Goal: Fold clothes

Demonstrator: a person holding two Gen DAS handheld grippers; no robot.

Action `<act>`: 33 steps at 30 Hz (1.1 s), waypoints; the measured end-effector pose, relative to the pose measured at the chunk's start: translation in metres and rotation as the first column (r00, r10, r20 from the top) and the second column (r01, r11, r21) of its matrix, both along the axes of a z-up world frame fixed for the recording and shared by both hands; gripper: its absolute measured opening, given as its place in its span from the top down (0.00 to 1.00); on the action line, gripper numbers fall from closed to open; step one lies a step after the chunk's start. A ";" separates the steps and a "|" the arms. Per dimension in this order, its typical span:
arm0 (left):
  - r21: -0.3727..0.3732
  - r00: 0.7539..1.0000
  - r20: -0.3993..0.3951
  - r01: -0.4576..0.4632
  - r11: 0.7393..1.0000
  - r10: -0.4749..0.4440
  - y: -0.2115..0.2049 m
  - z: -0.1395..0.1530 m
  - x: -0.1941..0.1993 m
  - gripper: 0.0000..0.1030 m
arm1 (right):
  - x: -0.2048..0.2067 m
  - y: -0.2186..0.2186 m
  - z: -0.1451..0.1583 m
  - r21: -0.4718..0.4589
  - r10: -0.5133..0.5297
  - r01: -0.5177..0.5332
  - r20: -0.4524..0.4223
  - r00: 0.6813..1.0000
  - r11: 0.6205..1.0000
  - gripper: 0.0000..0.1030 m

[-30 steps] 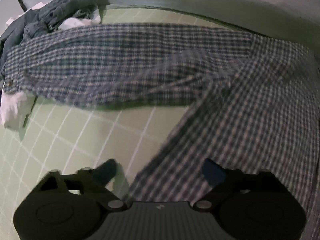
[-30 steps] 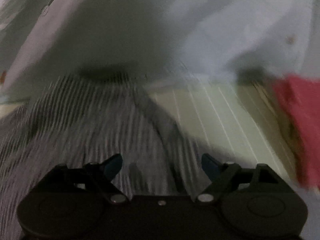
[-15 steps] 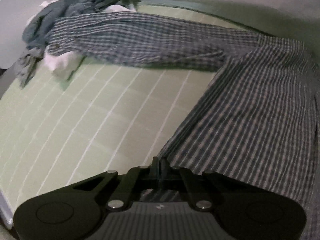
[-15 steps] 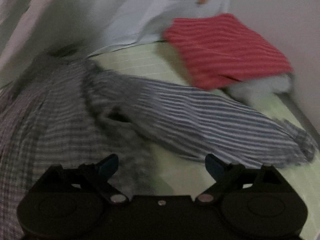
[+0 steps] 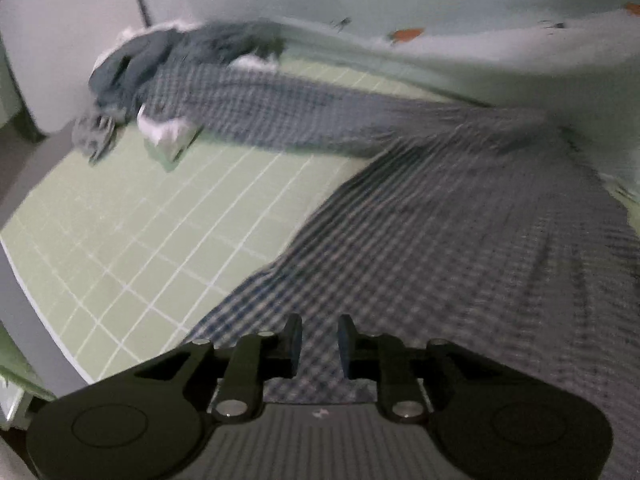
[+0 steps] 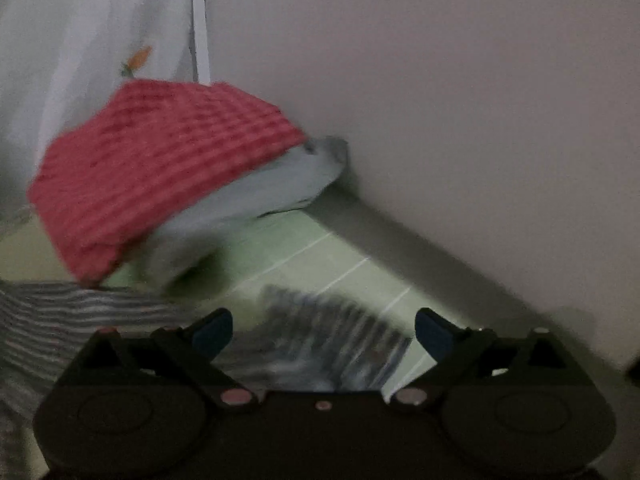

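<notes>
Checked blue-and-white fabric of the shirt (image 5: 460, 232) lies spread on the green gridded bed sheet (image 5: 168, 232), where half a second ago my left gripper (image 5: 319, 340) was pinched shut on its hem; now its jaws are parting, narrow, with cloth below them. My right gripper (image 6: 323, 330), wide and opening further, has swung from the shirt's body to its sleeve end (image 6: 332, 332), beside the folded red garment (image 6: 160, 168).

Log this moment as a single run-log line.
left gripper: jaws opening, over checked shirt, nothing pinched | right gripper: wide, opening, over shirt sleeve, no grip | red folded garment: stacked by wall
</notes>
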State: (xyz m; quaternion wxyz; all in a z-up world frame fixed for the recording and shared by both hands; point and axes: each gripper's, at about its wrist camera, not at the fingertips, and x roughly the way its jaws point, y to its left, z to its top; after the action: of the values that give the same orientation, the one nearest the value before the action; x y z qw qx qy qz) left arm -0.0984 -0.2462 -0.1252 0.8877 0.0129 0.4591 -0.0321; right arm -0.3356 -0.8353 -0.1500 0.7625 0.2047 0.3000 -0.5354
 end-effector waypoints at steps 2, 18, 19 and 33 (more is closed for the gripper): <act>0.000 0.999 0.019 0.030 1.000 -0.030 -0.013 0.010 -0.008 0.77 | -0.007 -0.020 -0.008 0.048 0.052 -0.050 -0.033 0.998 0.998 0.08; 0.010 0.986 0.044 0.163 0.987 -0.163 -0.085 0.032 -0.027 0.74 | -0.080 -0.006 0.038 -0.193 0.053 0.010 0.321 0.946 0.981 0.91; 0.009 0.985 0.041 0.166 0.986 -0.166 -0.089 0.032 -0.028 0.74 | -0.084 -0.006 0.036 -0.184 0.034 0.029 0.331 0.943 0.983 0.90; 0.005 0.981 0.017 0.195 0.981 -0.195 -0.084 0.031 -0.029 0.42 | -0.044 0.028 -0.012 -0.045 -0.033 0.032 -0.018 0.999 0.998 0.06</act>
State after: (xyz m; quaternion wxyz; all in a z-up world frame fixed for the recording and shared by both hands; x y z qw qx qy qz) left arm -0.1270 -0.3302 -0.0939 0.8841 0.0593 0.4481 -0.1181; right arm -0.3793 -0.8069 -0.1622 0.7552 0.1874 0.2917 -0.5563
